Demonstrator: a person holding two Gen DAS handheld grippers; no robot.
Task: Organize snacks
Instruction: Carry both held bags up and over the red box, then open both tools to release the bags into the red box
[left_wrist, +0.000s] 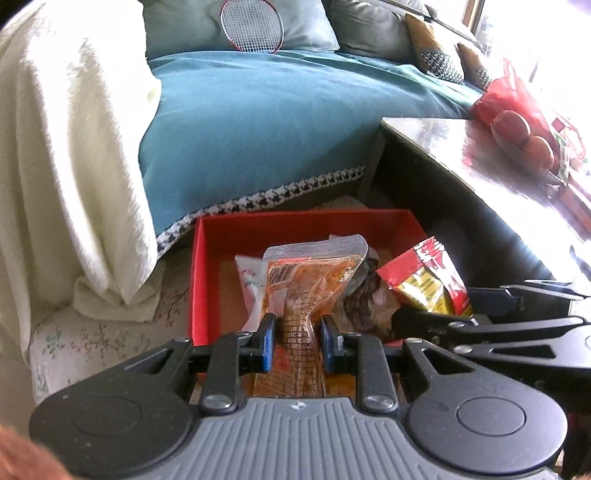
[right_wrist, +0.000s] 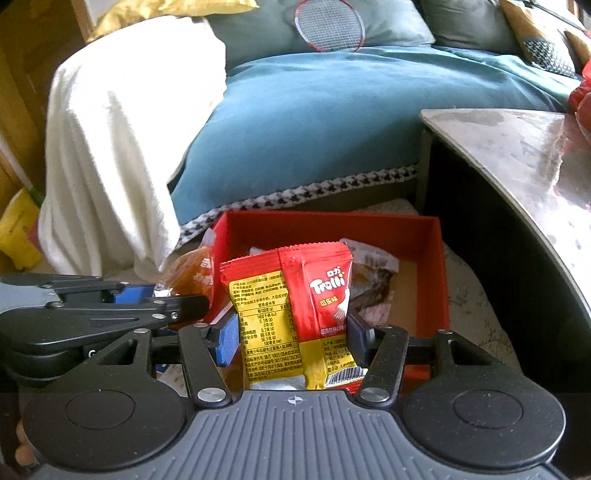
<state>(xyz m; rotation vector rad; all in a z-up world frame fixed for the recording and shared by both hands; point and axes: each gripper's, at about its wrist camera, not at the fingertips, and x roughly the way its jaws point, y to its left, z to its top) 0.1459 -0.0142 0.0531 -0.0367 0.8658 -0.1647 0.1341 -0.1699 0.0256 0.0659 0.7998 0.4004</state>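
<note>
Two grips | left fingers (left_wrist: 297, 341) pinch crinkly orange pouch (left_wrist: 306, 280) | right fingers (right_wrist: 293, 338) clamp glossy red-yellow packet (right_wrist: 295, 314)

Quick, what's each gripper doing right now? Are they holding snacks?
Left gripper: closed on the orange packet.
Right gripper: closed on the red Trolli packet.

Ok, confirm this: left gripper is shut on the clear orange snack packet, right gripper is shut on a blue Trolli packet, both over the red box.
One thing is wrong: the Trolli packet in the right gripper is red and yellow, not blue, as the right wrist view shows. The left gripper is shut on the clear orange snack packet, both over the red box.
</note>
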